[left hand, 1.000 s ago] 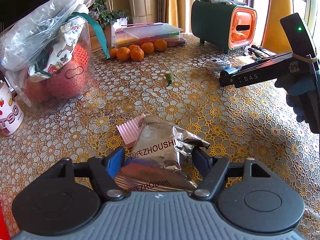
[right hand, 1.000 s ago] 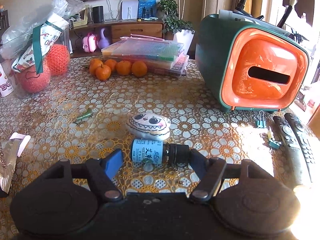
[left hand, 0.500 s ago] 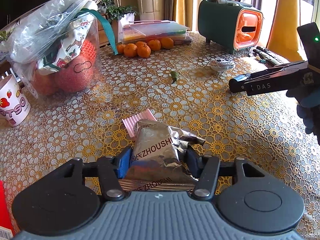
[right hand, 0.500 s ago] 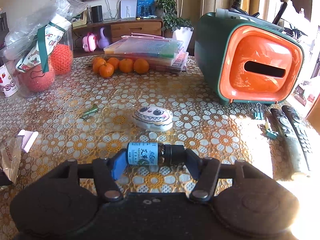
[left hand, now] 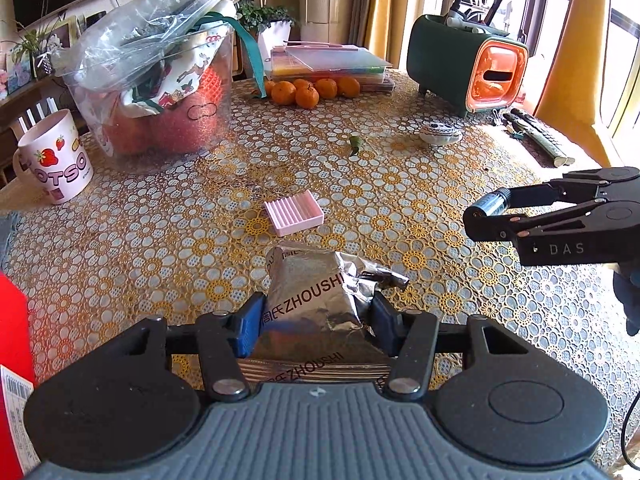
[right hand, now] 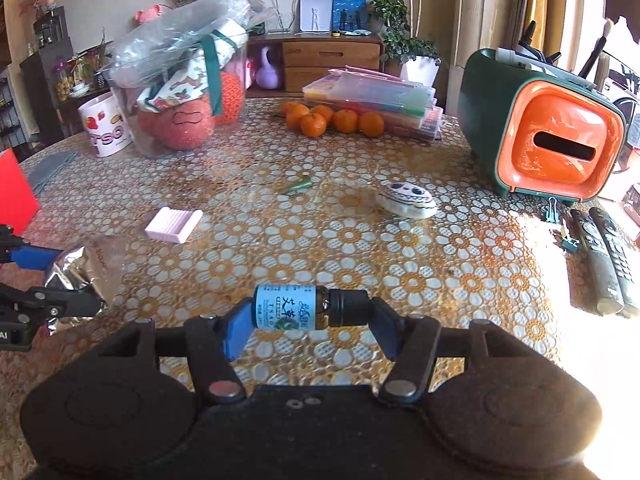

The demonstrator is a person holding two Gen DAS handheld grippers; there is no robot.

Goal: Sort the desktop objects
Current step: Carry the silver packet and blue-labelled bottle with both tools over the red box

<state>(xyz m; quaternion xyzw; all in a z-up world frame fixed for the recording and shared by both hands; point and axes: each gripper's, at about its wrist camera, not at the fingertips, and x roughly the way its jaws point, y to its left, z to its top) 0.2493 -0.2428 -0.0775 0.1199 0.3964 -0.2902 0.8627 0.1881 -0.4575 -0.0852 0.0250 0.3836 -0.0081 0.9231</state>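
Silver crinkled foil packet (left hand: 316, 300) is pinched by the left gripper (left hand: 314, 320), the small blue-labelled bottle (right hand: 298, 307) is clamped endwise by the right gripper (right hand: 308, 326), apparently lifted; both should be carried level.

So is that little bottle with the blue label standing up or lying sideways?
Sideways. The bottle is held level across the right gripper, clear of the table, base on one finger and black cap on the other.

Left gripper (left hand: 314, 320) pitched downward over the table, jaws clamped on a foil packet (left hand: 312, 296) pinched between blue pad and black pad. Right gripper (right hand: 308, 314) likewise angled down, a small bottle (right hand: 310, 307) held crosswise, end to end, between its fingers, clear of the tabletop
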